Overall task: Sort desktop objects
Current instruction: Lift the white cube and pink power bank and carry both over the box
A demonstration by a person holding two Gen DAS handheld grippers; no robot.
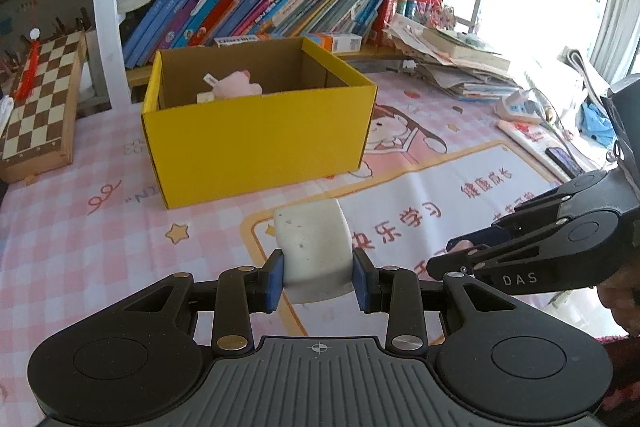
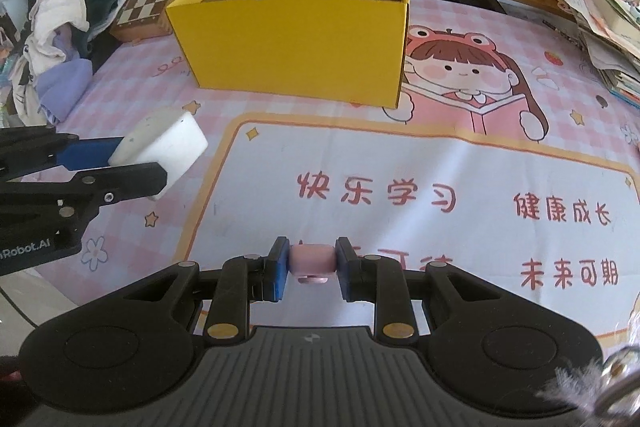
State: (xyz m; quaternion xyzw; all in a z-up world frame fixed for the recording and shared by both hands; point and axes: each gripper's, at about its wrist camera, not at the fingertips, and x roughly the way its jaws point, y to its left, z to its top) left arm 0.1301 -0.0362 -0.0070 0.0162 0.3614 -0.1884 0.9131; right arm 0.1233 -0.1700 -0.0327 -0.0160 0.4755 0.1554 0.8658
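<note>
The left gripper (image 1: 319,273) is closed on a white foam block (image 1: 314,247), pads at its two side faces near the rear. The block appears light and compressible; moderate grip should suffice. The right gripper (image 2: 312,265) is closed on a small pink object (image 2: 312,259), apparently smooth, rigid and prone to slipping. Ahead of both stands the open yellow cardboard box (image 1: 256,135), containing a pink plush toy (image 1: 236,85).

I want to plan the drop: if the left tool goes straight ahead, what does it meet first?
Probably the front wall of the yellow box. The left tool, holding the white block, points at it across bare mat; depth is uncertain.
</note>
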